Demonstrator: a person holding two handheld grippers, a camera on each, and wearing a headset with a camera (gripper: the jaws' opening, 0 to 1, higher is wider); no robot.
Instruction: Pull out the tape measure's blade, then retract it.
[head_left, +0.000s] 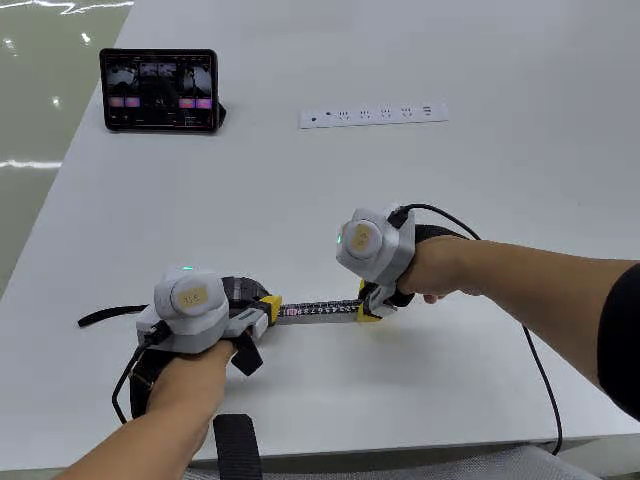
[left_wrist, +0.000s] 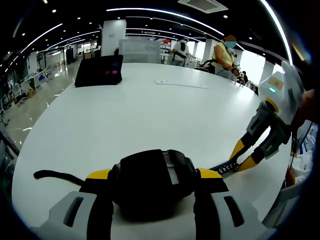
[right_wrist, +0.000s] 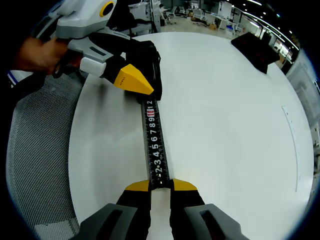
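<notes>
A black tape measure case (left_wrist: 152, 180) lies on the white table, with my left gripper (left_wrist: 154, 175) shut on its sides. In the head view the case (head_left: 243, 292) shows beside the left gripper (head_left: 262, 312). A short length of black blade with white numbers (right_wrist: 154, 145) runs out from the case (right_wrist: 146, 60) to my right gripper (right_wrist: 161, 185), which is shut on the blade's end. The head view shows the blade (head_left: 318, 310) stretched level between the two grippers, the right gripper (head_left: 368, 310) at its right end. A black strap (head_left: 105, 316) trails left from the case.
A tablet (head_left: 159, 89) stands at the table's far left, and a white power strip (head_left: 373, 115) lies at the far middle. A black cable (head_left: 540, 370) runs along the right arm. People stand beyond the table (left_wrist: 226, 50). A mesh chair (right_wrist: 37, 160) sits by the table's edge.
</notes>
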